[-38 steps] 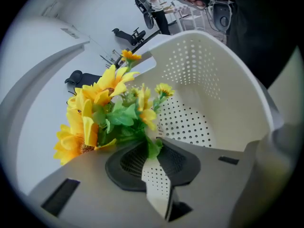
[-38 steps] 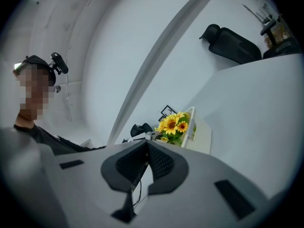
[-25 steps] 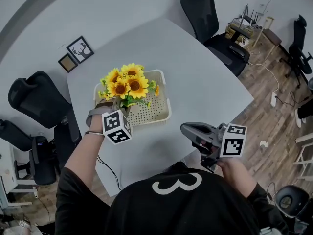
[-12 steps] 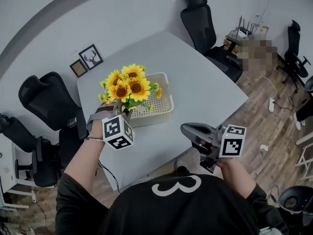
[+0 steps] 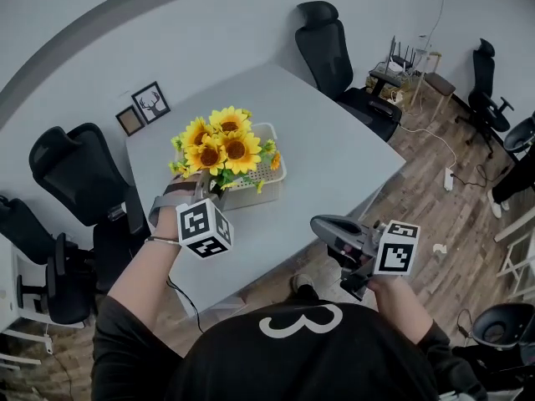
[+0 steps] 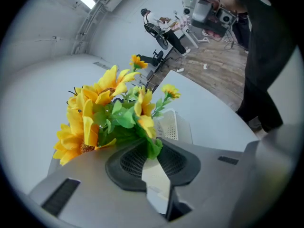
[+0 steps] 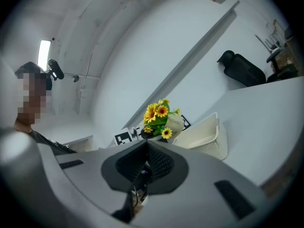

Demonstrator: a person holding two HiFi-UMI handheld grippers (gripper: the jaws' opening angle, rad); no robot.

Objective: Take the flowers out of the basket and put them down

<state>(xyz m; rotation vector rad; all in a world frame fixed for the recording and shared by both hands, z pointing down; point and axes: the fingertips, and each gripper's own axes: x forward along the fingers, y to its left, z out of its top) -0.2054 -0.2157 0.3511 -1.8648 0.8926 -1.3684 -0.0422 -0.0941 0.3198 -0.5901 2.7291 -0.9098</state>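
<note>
The left tool (image 5: 201, 195) is clenched on the stems of the flowers (image 5: 221, 147), whose yellow heads stand over the 9 o'clock end of the white basket (image 5: 269, 172) on the grey bench (image 5: 334, 153). The right tool (image 5: 328, 228), jaws pressed together on nothing, hangs past the bench's near edge, at the basket's 5 o'clock.

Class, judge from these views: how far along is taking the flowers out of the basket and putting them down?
Done: the left gripper has its fingers shut on the stems of the flowers, and the bunch is up clear of the basket. In hand: the bunch, held in the air. Left: setting it down on the table. The right gripper is shut and empty.
</note>
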